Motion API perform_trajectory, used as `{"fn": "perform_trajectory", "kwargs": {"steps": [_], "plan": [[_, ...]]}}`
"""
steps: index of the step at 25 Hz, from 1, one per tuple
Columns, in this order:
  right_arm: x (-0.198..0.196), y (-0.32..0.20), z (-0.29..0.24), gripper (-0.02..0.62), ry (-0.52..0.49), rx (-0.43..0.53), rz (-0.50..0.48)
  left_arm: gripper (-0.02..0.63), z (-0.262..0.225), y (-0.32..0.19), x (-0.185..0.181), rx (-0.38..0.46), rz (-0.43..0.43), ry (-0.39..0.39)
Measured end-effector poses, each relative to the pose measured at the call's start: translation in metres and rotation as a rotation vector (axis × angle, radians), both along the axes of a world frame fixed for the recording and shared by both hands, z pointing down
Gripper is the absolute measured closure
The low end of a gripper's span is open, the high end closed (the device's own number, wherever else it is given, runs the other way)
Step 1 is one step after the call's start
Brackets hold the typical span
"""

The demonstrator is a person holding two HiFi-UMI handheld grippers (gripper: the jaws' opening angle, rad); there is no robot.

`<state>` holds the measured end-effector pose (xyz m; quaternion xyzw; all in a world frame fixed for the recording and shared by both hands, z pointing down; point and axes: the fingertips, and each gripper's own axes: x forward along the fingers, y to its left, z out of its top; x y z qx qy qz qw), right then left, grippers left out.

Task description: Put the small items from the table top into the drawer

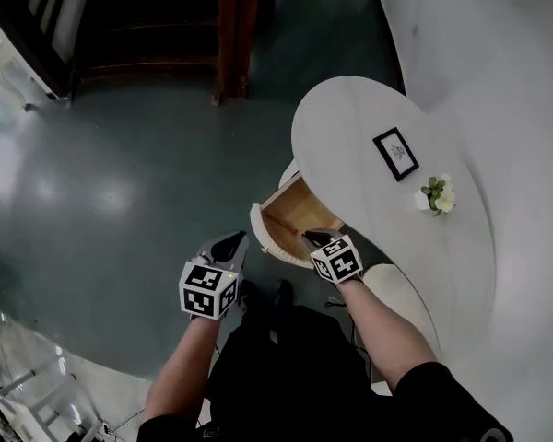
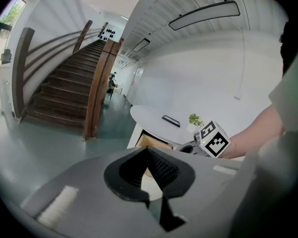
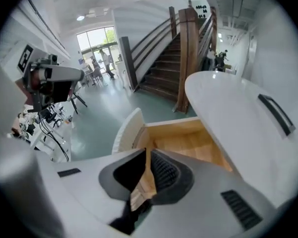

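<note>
A white oval table (image 1: 350, 122) has its drawer (image 1: 295, 217) pulled open, and the wooden inside looks bare. On the top lie a black-framed picture (image 1: 395, 153) and a small potted flower (image 1: 436, 194). My right gripper (image 1: 313, 238) hovers at the drawer's near right corner, jaws shut on nothing; in its own view (image 3: 148, 152) the drawer (image 3: 188, 143) lies just ahead and the picture frame (image 3: 275, 113) lies to the right on the table top. My left gripper (image 1: 230, 245) hangs left of the drawer's curved front, also shut and empty (image 2: 148, 152).
A wooden staircase (image 1: 157, 26) with a post (image 1: 235, 35) rises beyond the table. Green-grey floor (image 1: 120, 182) lies to the left. A white wall (image 1: 498, 81) runs behind the table. Tripods and cables (image 3: 44, 118) stand at far left. The person's legs (image 1: 276, 357) are below.
</note>
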<state>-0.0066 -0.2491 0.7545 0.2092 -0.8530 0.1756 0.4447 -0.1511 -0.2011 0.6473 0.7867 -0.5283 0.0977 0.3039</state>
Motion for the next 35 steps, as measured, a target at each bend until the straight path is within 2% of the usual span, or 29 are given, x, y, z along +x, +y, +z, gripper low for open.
{"fn": "perform_trajectory", "kwargs": {"steps": [8,16,22,27,35], "plan": [[0.034,0.018,-0.048,0.575,-0.118,0.020,0.063,0.595,-0.038,0.000,0.022,0.040,0.008,-0.024],[0.080,0.041,-0.112,0.583,-0.344,0.065,0.110,0.595,-0.072,0.011,0.067,0.071,0.034,-0.118],[0.124,0.062,-0.166,0.583,-0.486,0.129,0.127,0.595,-0.109,0.028,0.101,0.118,-0.011,-0.151],[0.155,0.079,-0.210,0.583,-0.552,0.177,0.148,0.595,-0.132,0.056,0.127,0.138,-0.013,-0.174],[0.179,0.088,-0.259,0.583,-0.665,0.244,0.134,0.595,-0.157,0.080,0.138,0.165,-0.072,-0.200]]}}
